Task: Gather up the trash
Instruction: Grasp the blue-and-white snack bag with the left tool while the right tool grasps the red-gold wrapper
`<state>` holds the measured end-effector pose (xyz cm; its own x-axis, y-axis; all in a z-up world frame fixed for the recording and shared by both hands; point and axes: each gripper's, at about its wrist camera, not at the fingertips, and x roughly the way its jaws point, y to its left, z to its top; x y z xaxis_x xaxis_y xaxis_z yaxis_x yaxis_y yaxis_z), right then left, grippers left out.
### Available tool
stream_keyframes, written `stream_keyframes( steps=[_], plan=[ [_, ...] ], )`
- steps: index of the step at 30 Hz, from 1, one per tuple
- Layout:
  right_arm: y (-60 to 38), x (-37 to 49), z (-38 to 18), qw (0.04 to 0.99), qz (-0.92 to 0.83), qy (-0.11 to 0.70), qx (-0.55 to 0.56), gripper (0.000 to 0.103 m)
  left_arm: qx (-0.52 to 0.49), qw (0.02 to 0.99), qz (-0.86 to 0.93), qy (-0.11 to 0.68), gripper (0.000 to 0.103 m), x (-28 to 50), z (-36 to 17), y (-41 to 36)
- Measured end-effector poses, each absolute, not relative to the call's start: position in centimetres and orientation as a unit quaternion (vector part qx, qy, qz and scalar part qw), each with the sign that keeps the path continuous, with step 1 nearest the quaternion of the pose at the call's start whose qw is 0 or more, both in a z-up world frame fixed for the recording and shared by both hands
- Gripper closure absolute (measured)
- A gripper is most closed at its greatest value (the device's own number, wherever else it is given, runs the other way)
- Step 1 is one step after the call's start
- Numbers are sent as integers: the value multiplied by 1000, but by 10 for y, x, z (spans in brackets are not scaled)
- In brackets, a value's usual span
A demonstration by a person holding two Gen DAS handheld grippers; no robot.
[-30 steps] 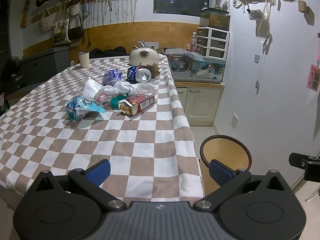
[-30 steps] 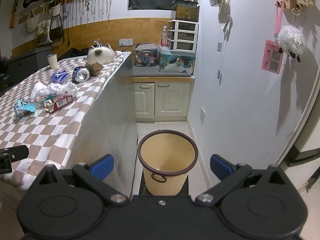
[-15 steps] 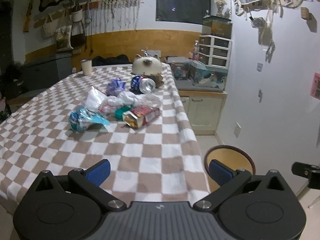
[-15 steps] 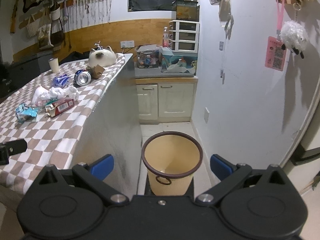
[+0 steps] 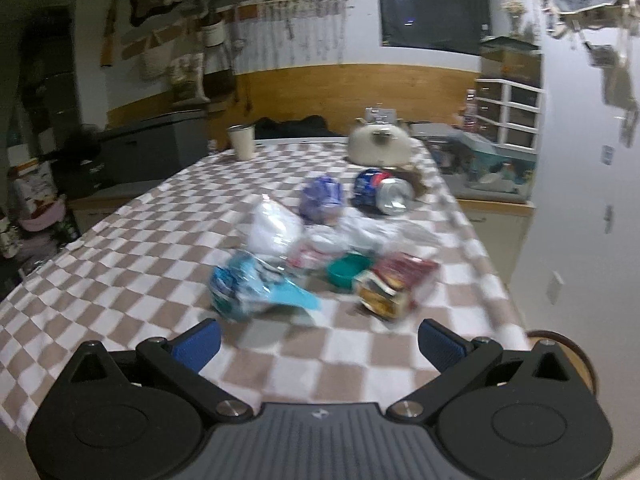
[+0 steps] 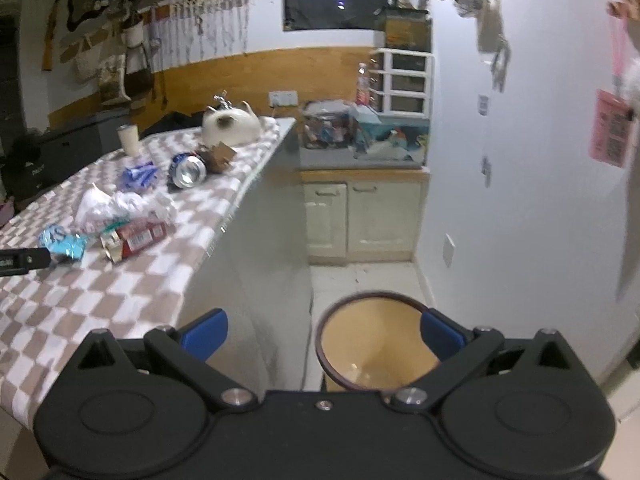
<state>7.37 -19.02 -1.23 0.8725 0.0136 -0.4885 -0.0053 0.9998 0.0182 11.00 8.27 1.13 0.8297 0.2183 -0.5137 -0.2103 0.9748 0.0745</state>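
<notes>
While jaws gape empty | blue wrapper (image 5: 256, 292) just ahead of left gripper (image 5: 320, 340)

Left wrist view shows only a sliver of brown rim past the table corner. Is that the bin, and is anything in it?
Observer: Yes, a yellow plastic bin with a brown rim, on the floor; the visible inside looks empty.
Operator: And the other gripper?
Observer: The right gripper is open, holding nothing, pointed over that bin.
Operator: Is mine near the trash?
Observer: The left gripper has its black tip just short of the crumpled light-blue wrapper.
</notes>
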Motion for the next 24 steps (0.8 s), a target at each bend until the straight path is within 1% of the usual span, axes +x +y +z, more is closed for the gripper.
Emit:
stream_keyframes(
  steps=[3, 9, 16, 24],
  plan=[
    [-182, 86, -9, 969, 14, 246, 6, 0, 2, 953, 130, 273, 0, 134, 7, 99],
    [-137, 146, 0, 972, 66, 227, 3, 0, -2, 944, 154, 290, 0, 176, -6, 123],
    [-71, 208, -10, 955, 131, 265, -11, 0, -23, 937, 175, 302, 0, 207, -16, 148],
    [-3, 255, -42, 933, 169, 307, -80, 0, -21, 927, 184, 325, 0, 226, -31, 160]
  ],
)
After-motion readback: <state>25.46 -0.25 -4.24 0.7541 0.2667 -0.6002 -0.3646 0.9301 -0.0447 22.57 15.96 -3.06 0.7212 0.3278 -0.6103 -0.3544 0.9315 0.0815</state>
